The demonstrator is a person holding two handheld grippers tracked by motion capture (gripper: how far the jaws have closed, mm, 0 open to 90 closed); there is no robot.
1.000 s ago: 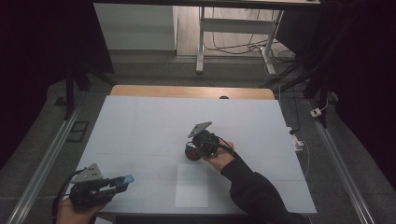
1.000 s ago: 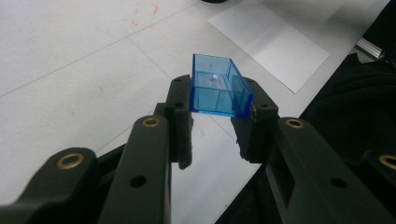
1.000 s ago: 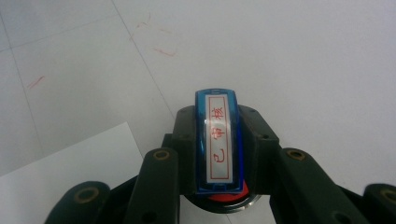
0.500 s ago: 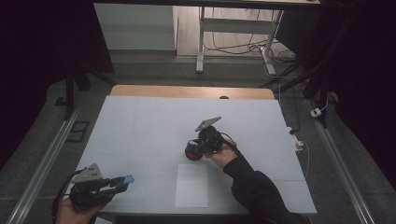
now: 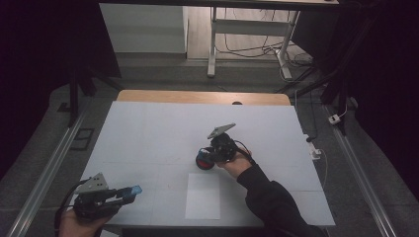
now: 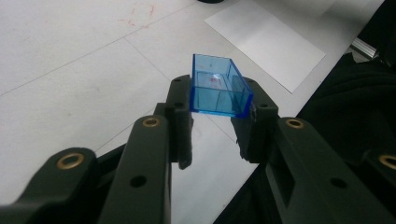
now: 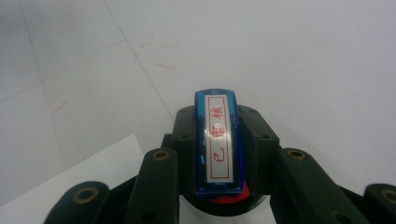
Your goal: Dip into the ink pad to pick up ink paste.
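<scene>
My left gripper [image 5: 127, 192] hovers at the table's near left corner, shut on a clear blue box-shaped cap [image 5: 133, 189]. In the left gripper view the cap [image 6: 218, 91] sits between the two fingertips of that gripper [image 6: 219, 109], its open side facing away. My right gripper [image 5: 207, 157] is at mid-table, shut on a blue stamp with a red and black bottom [image 5: 203, 161]. In the right gripper view the stamp [image 7: 218, 140] shows a white label with red characters, clamped by the gripper [image 7: 218, 133] just above the table.
A white sheet of paper [image 5: 203, 196] lies near the front edge, just in front of the right hand. The white table top [image 5: 148, 128] has a wooden strip [image 5: 197, 97] along its far edge. Cables and a metal frame stand on the floor beyond.
The right gripper with the stamp has shifted slightly to the right and away, its grey plate tilting up. The left gripper and cap stay put.
</scene>
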